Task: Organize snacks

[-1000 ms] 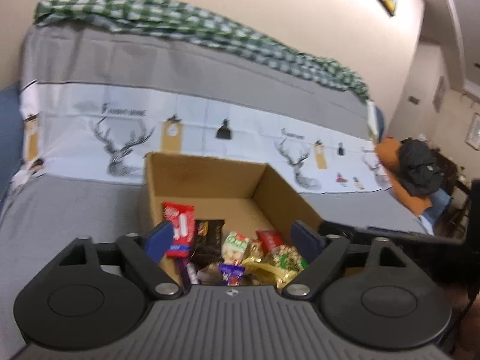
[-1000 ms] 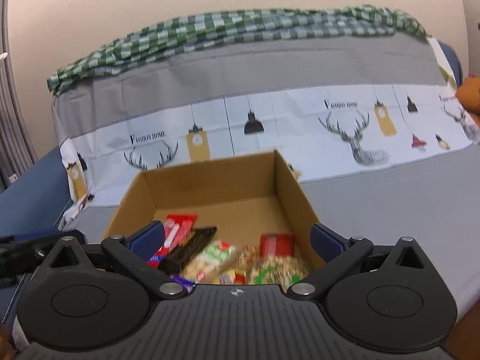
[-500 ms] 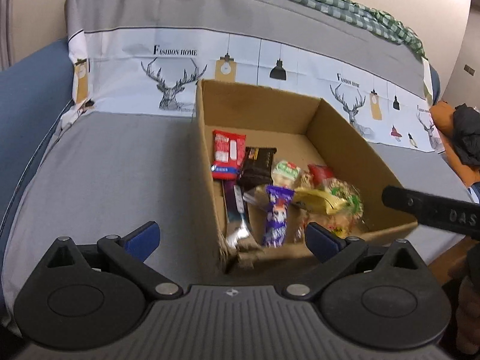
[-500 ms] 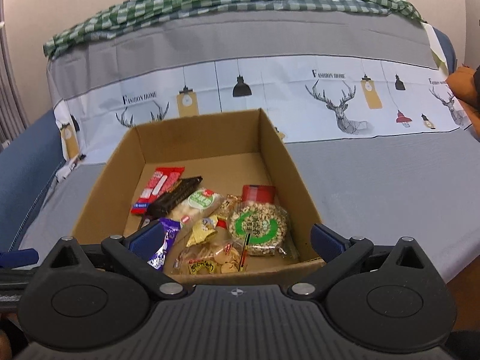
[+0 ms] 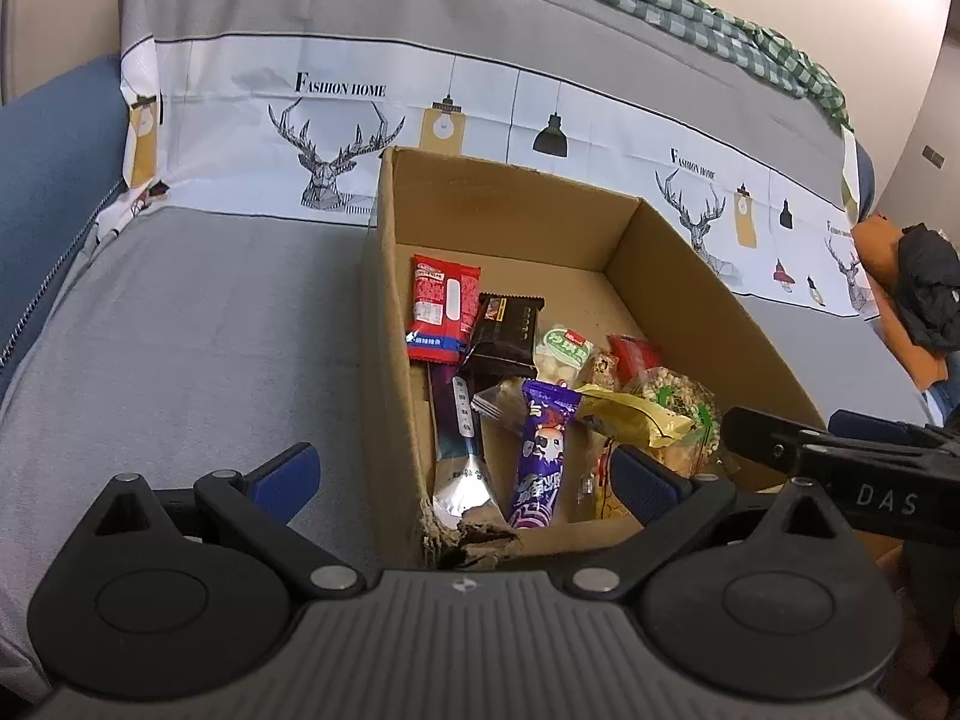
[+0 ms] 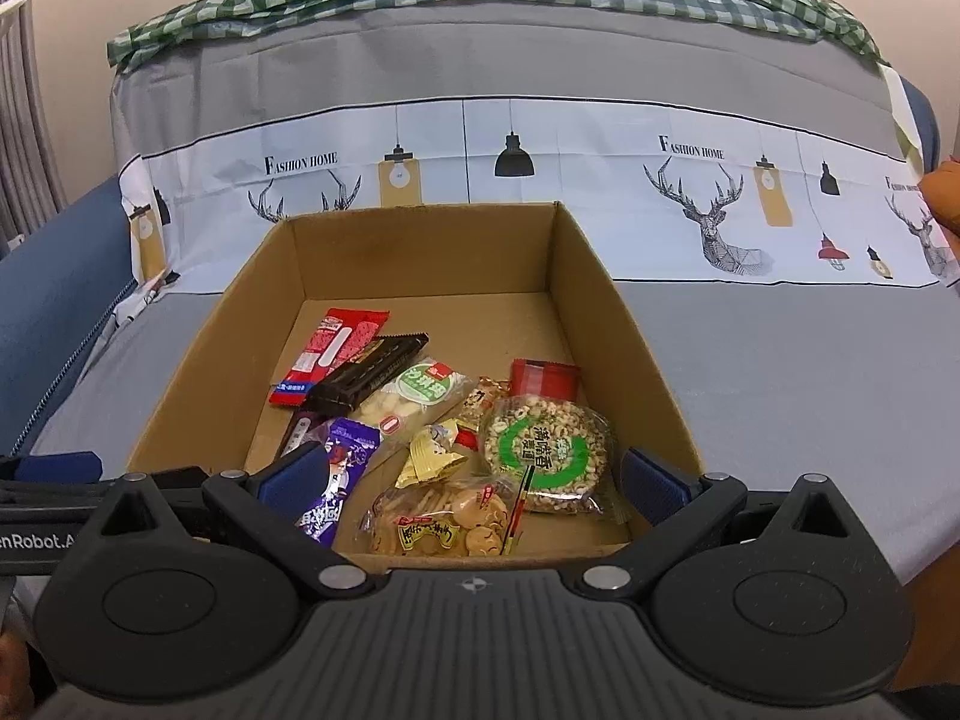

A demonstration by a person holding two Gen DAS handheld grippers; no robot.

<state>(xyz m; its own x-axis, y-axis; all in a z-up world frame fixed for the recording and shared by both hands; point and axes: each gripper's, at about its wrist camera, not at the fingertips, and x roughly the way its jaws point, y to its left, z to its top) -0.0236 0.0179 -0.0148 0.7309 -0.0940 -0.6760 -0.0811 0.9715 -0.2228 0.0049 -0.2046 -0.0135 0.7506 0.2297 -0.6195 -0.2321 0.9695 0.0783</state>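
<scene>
On the grey sofa seat (image 6: 780, 348) sits an open cardboard box (image 6: 606, 312), its far wall just before the deer-print backrest cover (image 6: 600, 180). All the snacks lie in the box's near half: a red packet (image 6: 327, 357) and a dark chocolate bar (image 6: 369, 381) overlapping by the left wall, a green-labelled bag of pale pieces (image 6: 420, 393), a small red pack (image 6: 543, 378), a round puffed-grain cake with a green ring (image 6: 546, 450), a yellow sachet (image 6: 432, 459), a clear bag of biscuits (image 6: 444, 519) against the near wall, and a purple wrapper (image 6: 339, 477) with a silver-ended wrapper (image 5: 462, 450) beside it. The far half of the box floor is bare cardboard. The box's near left corner is torn and crumpled (image 5: 468, 540). Bare grey seat spreads well to the left and right of the box. The left gripper (image 5: 462, 480) has its jaws spread wide, having just finished opening, and straddles the left wall near that corner, holding nothing. The right gripper (image 6: 474, 486) hovers over the near wall, jaws likewise wide and holding nothing, with the biscuits and grain cake between the blue pads (image 6: 651, 489) in view.
</scene>
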